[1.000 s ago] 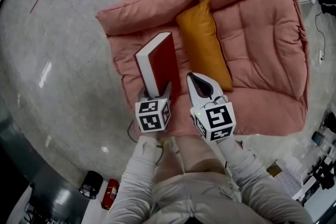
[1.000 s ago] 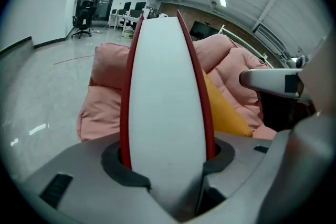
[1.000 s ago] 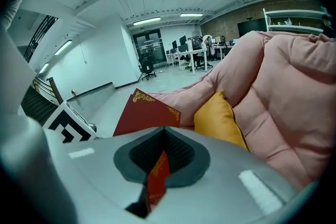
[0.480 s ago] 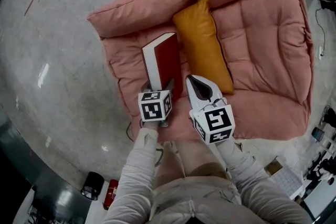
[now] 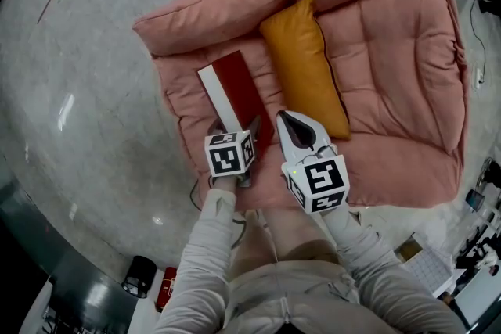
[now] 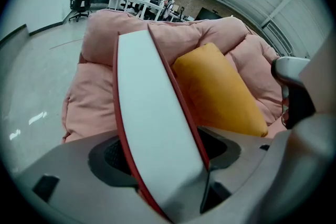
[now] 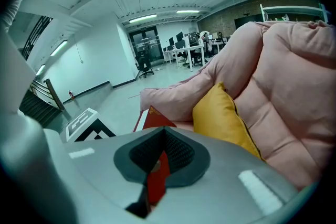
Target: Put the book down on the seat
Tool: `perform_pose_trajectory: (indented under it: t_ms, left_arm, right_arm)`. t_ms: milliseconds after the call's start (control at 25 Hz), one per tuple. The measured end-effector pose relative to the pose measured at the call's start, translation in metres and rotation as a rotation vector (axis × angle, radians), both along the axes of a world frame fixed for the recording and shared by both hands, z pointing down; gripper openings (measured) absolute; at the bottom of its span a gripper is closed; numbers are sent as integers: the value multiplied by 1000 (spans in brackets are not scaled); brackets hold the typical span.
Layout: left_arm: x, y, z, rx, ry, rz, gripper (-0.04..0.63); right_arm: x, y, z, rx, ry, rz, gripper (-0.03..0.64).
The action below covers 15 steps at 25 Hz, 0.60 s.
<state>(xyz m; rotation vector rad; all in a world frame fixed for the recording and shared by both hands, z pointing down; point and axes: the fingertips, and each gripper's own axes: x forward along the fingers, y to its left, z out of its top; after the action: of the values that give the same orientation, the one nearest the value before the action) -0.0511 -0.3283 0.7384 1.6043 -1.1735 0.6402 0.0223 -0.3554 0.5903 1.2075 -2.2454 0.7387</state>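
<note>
Left gripper (image 5: 235, 127) jaws opening, red book (image 5: 235, 90) loose between them, tilted, resting on pink seat (image 5: 391, 51) near front-left edge. Right gripper (image 5: 286, 117) closed, empty, just beside. Orange pillow (image 5: 305, 66) right of book; broad cushion beyond.
</note>
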Motion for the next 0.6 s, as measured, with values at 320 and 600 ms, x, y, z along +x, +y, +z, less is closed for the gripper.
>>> perform_pose_trajectory:
  t_ms: [320,600]
  left_arm:
    - [-20,8,-7,-20,-10,-85,374]
    - [-36,11,-33,30,-25,-129,385]
  right_arm:
    - [-8,2,-11,16,-4,-16,0]
    - [-14,9,-24,30,-5,-31,0]
